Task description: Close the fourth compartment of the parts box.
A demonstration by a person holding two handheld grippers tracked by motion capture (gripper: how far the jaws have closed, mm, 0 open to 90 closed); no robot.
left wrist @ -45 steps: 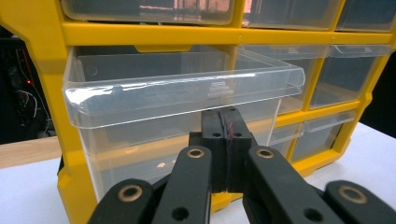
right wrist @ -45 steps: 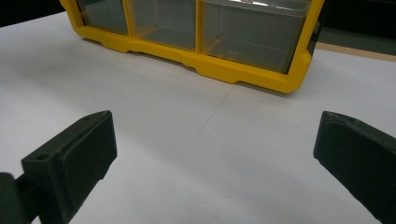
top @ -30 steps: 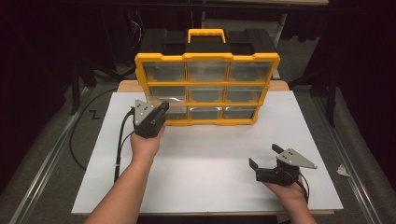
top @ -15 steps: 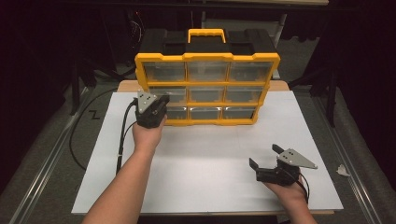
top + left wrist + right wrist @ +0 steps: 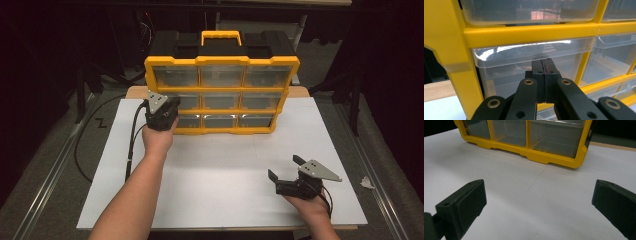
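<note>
My left gripper, fingers pressed together, noses a clear drawer of the yellow organizer, probably to open it; my right gripper waits wide open, holding nothing, above the worktop.

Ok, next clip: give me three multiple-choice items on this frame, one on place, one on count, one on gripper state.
1. Where is the left gripper?
A. at the drawer cabinet's left column of drawers
B. on the carry handle
C. flat on the white board

2. How many drawers does the cabinet's front show?
A. four
B. six
C. nine

3. How do the right gripper's jaws stand?
A. shut on a drawer
B. wide open
C. shut on nothing

Key: 1 A, its closed jaws meet a left-column drawer; 2 C, three rows of three; 3 B, bare white board shows between them.
</note>
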